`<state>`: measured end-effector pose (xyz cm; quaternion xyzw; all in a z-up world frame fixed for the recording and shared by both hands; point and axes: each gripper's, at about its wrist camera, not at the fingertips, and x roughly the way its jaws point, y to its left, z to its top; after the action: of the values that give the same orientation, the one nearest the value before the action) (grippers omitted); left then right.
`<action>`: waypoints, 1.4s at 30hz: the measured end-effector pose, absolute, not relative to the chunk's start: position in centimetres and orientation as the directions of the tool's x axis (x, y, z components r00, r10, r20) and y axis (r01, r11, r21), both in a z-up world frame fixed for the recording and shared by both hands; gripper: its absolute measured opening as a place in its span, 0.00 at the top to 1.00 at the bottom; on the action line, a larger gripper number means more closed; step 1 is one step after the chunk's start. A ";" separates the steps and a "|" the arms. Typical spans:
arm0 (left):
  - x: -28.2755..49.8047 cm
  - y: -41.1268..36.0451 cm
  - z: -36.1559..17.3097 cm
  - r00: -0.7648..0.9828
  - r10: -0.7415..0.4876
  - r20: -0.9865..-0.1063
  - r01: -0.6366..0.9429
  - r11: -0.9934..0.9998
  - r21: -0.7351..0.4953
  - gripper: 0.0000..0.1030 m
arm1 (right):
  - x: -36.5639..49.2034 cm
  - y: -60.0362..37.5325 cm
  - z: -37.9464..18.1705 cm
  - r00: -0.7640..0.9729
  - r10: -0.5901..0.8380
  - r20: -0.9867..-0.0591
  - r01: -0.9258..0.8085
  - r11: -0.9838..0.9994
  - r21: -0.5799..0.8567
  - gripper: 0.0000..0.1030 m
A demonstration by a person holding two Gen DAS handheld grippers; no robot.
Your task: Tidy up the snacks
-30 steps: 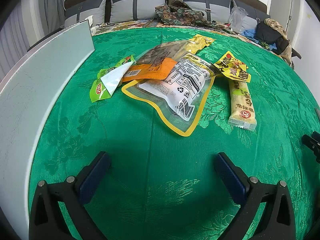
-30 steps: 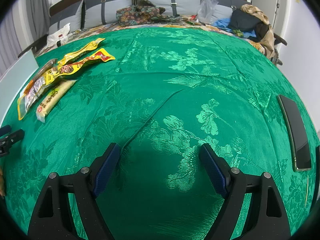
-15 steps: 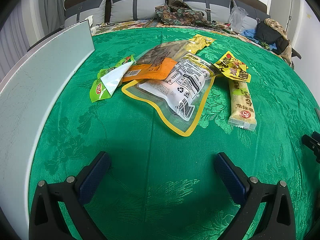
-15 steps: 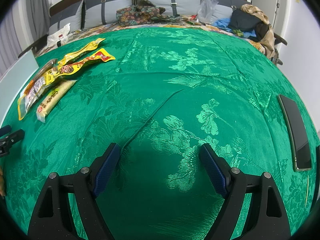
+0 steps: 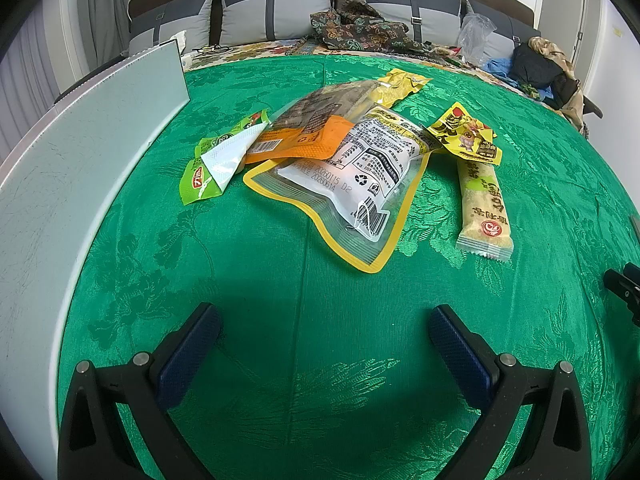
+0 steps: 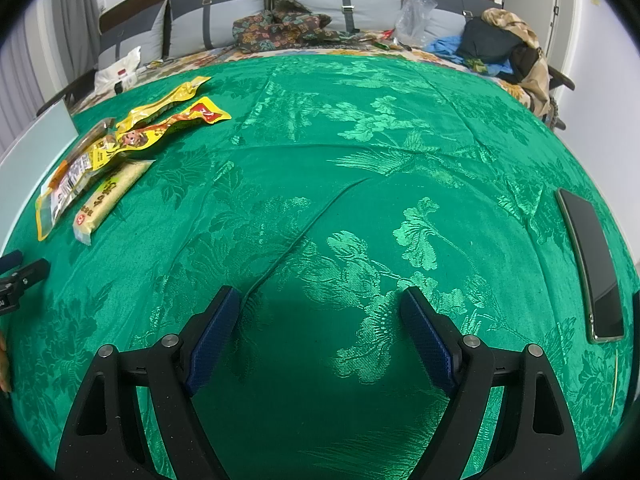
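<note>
A heap of snack packets lies on the green cloth ahead of my left gripper (image 5: 324, 320), which is open and holds nothing. A clear yellow-edged pouch (image 5: 352, 184) is in the middle, with an orange-labelled pouch (image 5: 308, 128) overlapping it. A green packet (image 5: 216, 156) sits to the left, a pale long bar (image 5: 484, 204) to the right, and yellow packets (image 5: 466, 136) behind. In the right wrist view the same heap (image 6: 100, 160) lies far left. My right gripper (image 6: 320, 312) is open over bare cloth.
A pale grey panel (image 5: 80, 152) stands along the left edge of the cloth. A dark phone (image 6: 592, 264) lies at the right. Pillows (image 5: 276, 12), patterned fabric and clothes are piled at the back. The other gripper's tip (image 6: 20, 276) shows at the left edge.
</note>
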<state>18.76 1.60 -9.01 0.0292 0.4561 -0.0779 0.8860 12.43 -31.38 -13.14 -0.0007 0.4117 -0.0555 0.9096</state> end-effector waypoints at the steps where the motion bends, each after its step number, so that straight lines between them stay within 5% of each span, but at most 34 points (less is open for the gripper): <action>1: 18.8 1.6 -9.0 0.572 -0.111 -0.813 0.165 0.986 -0.019 0.00 | 12.4 -31.4 -13.1 0.655 -0.101 -0.749 0.100 0.994 -0.047 0.17; 42: 20.2 4.4 -7.8 0.455 -0.164 -0.876 0.239 0.969 -0.057 0.00 | 12.5 -31.2 -13.2 0.655 -0.099 -0.749 0.100 0.994 -0.043 0.16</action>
<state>20.23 4.36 -7.77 0.0372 0.5087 -0.1182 0.8520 12.48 -31.16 -13.23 0.0008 0.4118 -0.0545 0.9097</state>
